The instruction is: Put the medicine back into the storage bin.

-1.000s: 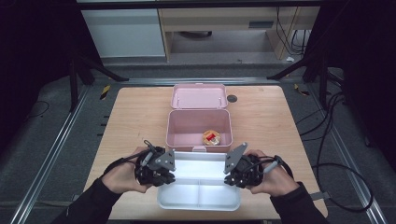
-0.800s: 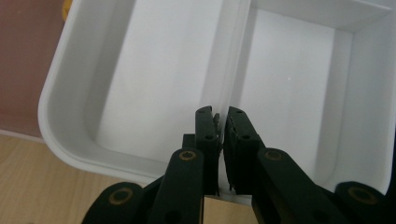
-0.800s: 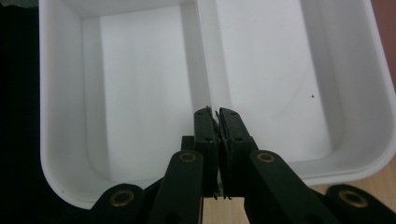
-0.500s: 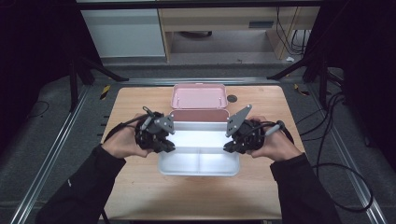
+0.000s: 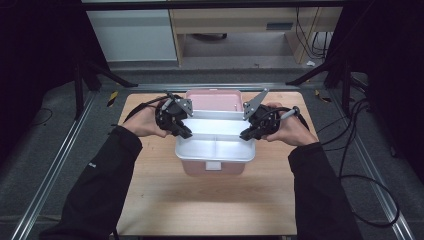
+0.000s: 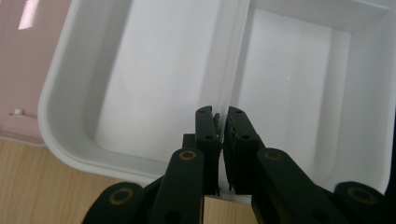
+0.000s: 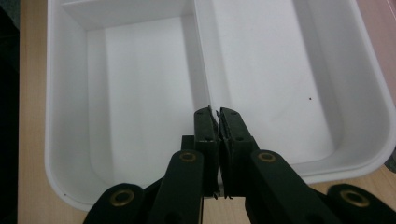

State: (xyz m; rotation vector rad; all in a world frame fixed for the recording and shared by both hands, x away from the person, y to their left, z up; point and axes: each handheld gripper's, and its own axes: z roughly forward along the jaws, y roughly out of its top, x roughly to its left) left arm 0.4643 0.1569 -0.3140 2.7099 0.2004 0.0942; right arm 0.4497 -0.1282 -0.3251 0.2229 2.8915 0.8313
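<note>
White divided tray [image 5: 215, 145]: carried over pink box [image 5: 214, 167]; left gripper [image 5: 181, 129], right gripper [image 5: 248, 133] clamped on its divider ends; next: level lowering into box.

White two-compartment tray [image 5: 215, 142] over pink box [image 5: 214, 100]

One white divided tray [image 5: 215, 147] is sitting over one pink storage box [image 5: 214, 167], and two compartments are showing inside that tray. One pink lid [image 5: 214, 100] is standing open behind it. Two handheld grippers are showing, a left gripper [image 5: 181, 127] and a right gripper [image 5: 248, 132], each carrying two black jaws. Two hands are holding them, a left hand [image 5: 147, 121] and a right hand [image 5: 290, 128]. One wooden bench [image 5: 210, 200] is carrying it all.
</note>
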